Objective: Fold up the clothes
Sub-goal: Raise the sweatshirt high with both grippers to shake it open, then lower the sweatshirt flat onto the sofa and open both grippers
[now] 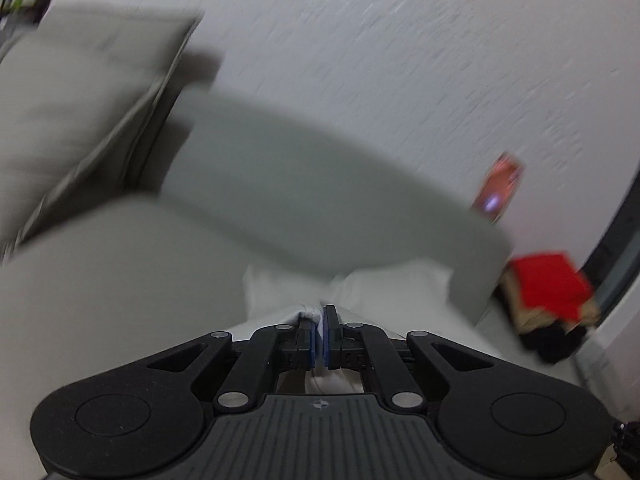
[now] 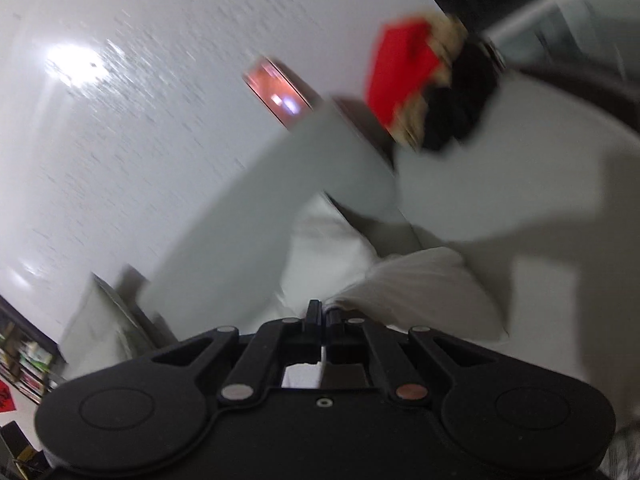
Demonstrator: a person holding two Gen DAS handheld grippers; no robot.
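Observation:
A white garment (image 1: 372, 284) lies on a grey sofa seat (image 1: 120, 280). My left gripper (image 1: 319, 322) is shut on an edge of the white garment, with cloth pinched between its blue pads. In the right wrist view the white garment (image 2: 404, 280) bunches ahead of my right gripper (image 2: 322, 312), which is shut on a fold of it; white cloth shows between the fingers. Both views are motion-blurred.
A grey sofa backrest (image 1: 304, 196) runs across behind the garment, with a cushion (image 1: 80, 92) at left. A stack of folded clothes, red on top (image 1: 548, 284), sits at the sofa's right end, also in the right wrist view (image 2: 404, 68). A red-lit device (image 1: 498, 188) hangs on the white wall.

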